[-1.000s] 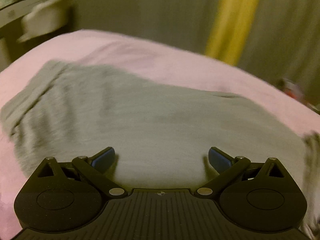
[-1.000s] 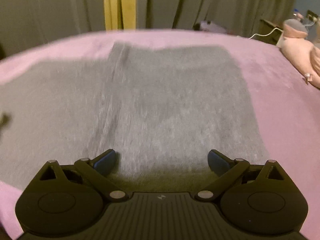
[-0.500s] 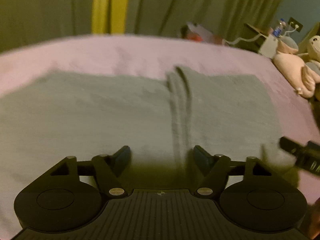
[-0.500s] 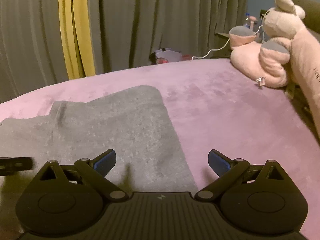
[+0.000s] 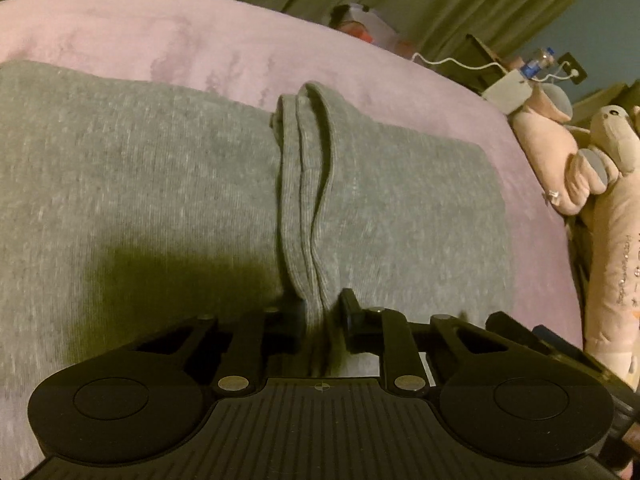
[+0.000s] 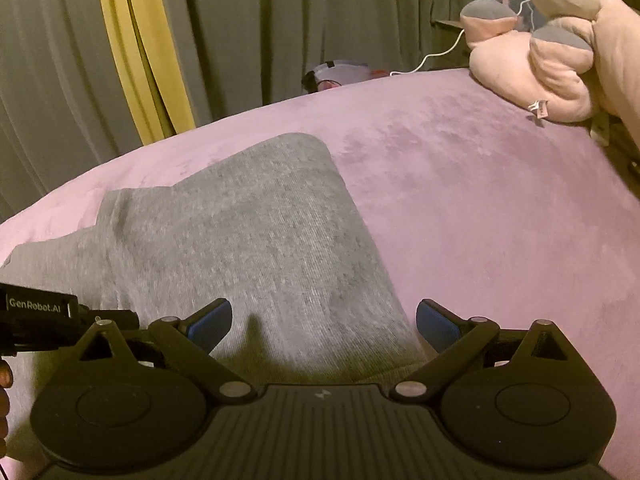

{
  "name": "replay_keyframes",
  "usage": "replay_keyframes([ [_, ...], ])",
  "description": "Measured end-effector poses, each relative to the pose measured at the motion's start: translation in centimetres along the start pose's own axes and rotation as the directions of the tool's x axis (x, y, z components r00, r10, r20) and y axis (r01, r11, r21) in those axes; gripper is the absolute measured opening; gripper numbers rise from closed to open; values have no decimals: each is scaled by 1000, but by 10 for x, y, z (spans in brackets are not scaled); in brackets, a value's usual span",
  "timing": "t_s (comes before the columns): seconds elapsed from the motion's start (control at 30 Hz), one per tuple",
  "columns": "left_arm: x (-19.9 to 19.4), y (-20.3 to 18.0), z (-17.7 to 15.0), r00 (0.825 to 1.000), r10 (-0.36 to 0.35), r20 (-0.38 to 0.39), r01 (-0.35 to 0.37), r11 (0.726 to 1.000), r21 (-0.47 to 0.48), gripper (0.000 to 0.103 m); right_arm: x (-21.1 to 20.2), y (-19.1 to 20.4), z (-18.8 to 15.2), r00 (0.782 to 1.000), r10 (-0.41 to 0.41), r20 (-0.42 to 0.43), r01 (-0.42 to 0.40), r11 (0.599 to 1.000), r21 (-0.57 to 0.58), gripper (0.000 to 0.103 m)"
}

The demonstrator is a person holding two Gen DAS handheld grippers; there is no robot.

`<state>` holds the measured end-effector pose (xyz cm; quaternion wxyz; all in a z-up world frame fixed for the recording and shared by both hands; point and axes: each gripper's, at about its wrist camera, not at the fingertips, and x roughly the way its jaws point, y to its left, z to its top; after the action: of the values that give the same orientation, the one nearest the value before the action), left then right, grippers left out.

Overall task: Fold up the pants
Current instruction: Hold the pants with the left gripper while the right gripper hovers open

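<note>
The grey pants [image 5: 160, 184] lie flat on a bed covered with a pink blanket [image 5: 120, 32], reaching from the left side of the left wrist view past the middle. A ribbed band [image 5: 308, 200] of the pants, doubled into 2 ridges, runs from the far edge of the cloth toward the camera.

The left gripper [image 5: 320, 316] points down at the near end of that band. Its fingers [image 5: 350, 312] are closing with the band's end between them; the right one stands just beside the fold, and whether the pads already press the cloth cannot be told from this view.

The right gripper [image 6: 324, 322] hovers over the near right corner of the pants [image 6: 248, 240], its 2 blue-padded fingers [image 6: 210, 322] spread wide apart with nothing clamped; the cloth's right edge passes between them. The other gripper's black body, marked GenRobot.AI [image 6: 36, 314], shows at the left edge of the right wrist view.

No container sits on the bed. A pink plush toy [image 6: 560, 60] rests at the far right of the blanket. Grey-green curtains [image 6: 260, 20] with a yellow strip [image 6: 132, 40] hang behind the bed.
</note>
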<state>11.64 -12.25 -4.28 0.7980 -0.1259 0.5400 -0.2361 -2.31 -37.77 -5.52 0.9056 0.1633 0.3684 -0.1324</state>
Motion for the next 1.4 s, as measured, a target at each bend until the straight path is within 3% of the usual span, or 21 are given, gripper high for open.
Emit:
replay_keyframes([
  [0.1,1,2,0,1000,-5,3,5,999,-36,28,-1,3,-1,1000,0,0,0,1000,-19,99],
  [0.27,4,-6,1,1000,-17,-11,17,999,-37,52,-1,5,-2,1000,0,-9,-1,999,-42,99],
  [0.33,6,-12,2,1000,23,-7,-23,999,-27,42,-1,6,-2,1000,-1,-12,1,999,-44,99],
  [0.37,6,-15,2,999,49,5,-49,999,-3,27,0,6,-2,1000,-4,-15,3,999,-42,99],
  [0.4,4,-16,2,998,59,14,-59,998,18,22,0,5,-2,1000,-7,-17,6,999,-40,99],
  [0.5,-4,-17,-1,998,53,38,-54,998,32,18,0,2,-1,1000,-5,-11,5,1000,-22,99],
  [0.77,-39,-33,-9,988,96,121,-111,986,125,17,-7,-2,-2,999,22,28,-22,1000,-3,99],
  [0.9,-53,-23,-7,982,124,146,-145,979,142,17,-6,0,-2,999,20,25,-20,1000,-23,99],
  [1.23,-62,22,-12,974,189,122,-201,975,92,20,3,3,-1,1000,22,-21,-23,999,-38,99],
  [1.3,-60,25,-13,974,185,129,-193,980,51,34,2,6,-1,1000,24,-17,-25,998,-49,99],
  [1.4,-60,31,-8,969,205,139,-205,979,-10,35,-6,9,-3,998,41,42,-38,997,-65,99],
])
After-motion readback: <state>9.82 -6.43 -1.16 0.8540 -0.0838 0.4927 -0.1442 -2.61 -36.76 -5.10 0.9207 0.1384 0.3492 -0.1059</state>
